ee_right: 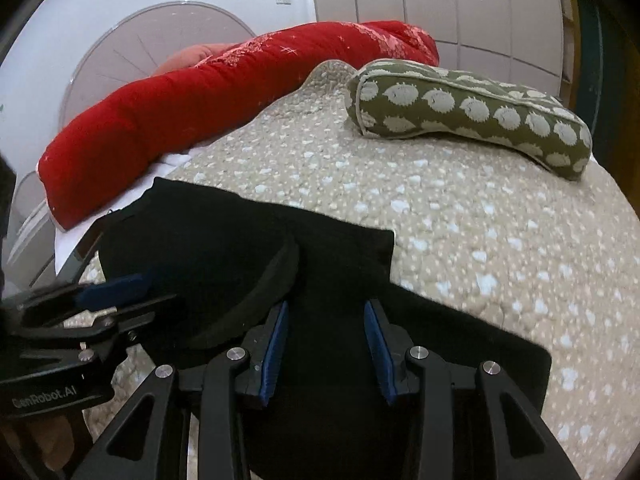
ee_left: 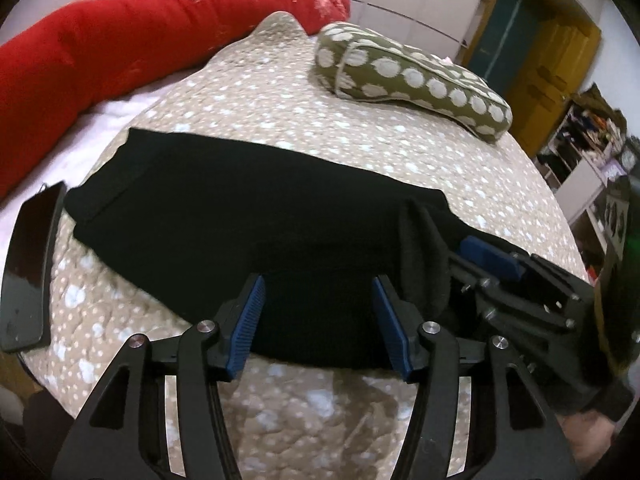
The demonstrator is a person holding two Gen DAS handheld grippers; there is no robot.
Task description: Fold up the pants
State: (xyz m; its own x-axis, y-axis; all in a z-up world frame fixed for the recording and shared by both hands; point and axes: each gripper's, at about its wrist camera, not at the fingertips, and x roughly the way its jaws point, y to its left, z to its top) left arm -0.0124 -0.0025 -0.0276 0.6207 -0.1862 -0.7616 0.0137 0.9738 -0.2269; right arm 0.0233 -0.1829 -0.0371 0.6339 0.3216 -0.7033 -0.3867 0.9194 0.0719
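Black pants (ee_left: 224,216) lie flat across the beige spotted bedspread (ee_left: 280,100), folded lengthwise; they also show in the right wrist view (ee_right: 224,240). My left gripper (ee_left: 318,288) is open, its blue pads low over the near edge of the pants. My right gripper (ee_right: 326,312) is open over the pants' right end, where a raised fold of fabric (ee_right: 276,276) stands just left of it. The right gripper's fingers (ee_left: 488,256) show at the right of the left wrist view; the left gripper's fingers (ee_right: 112,286) show at the left of the right wrist view.
A red duvet (ee_left: 120,36) lies along the far left of the bed. An olive spotted bolster pillow (ee_left: 408,80) lies at the far right. A dark phone (ee_left: 30,264) lies at the left by the pants. Shelves and a door (ee_left: 560,64) stand beyond the bed.
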